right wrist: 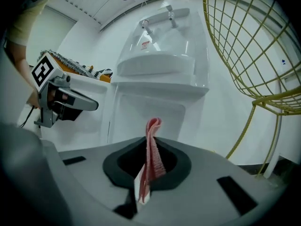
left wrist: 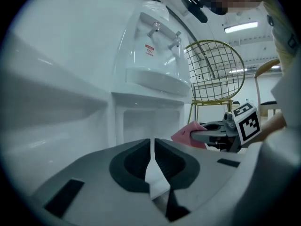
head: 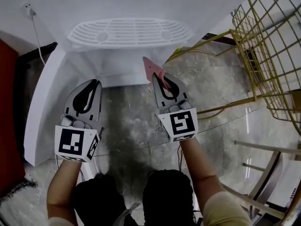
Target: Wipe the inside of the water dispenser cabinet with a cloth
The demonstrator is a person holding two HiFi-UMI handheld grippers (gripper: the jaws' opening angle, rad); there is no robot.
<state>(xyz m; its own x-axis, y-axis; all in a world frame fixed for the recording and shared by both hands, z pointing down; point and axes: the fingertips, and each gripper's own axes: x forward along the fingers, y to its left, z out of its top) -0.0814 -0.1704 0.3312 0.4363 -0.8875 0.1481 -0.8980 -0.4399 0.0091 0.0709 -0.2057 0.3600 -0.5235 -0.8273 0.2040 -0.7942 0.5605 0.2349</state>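
Right gripper point(head: 159, 79) jaws clamped on pink cloth point(head: 150, 68), held at mouth of open cabinet point(right wrist: 136, 109), prob. not inside yet. Left gripper point(head: 95, 84) jaws together, nothing btwn them. Wiping looks unstarted; whole interior left.

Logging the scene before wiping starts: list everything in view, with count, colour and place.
water dispenser: one, white, ahead against the wall
cabinet door: one, white, open at left
taps: two, silvery-grey, above the drip tray
cloth: one, pink, before the cabinet opening
wire chair: one, yellow, right of the dispenser
cable: one, white, on the wall at left
floor: grey, marbled
left gripper: grey, shut, empty
right gripper: grey, shut on the cloth
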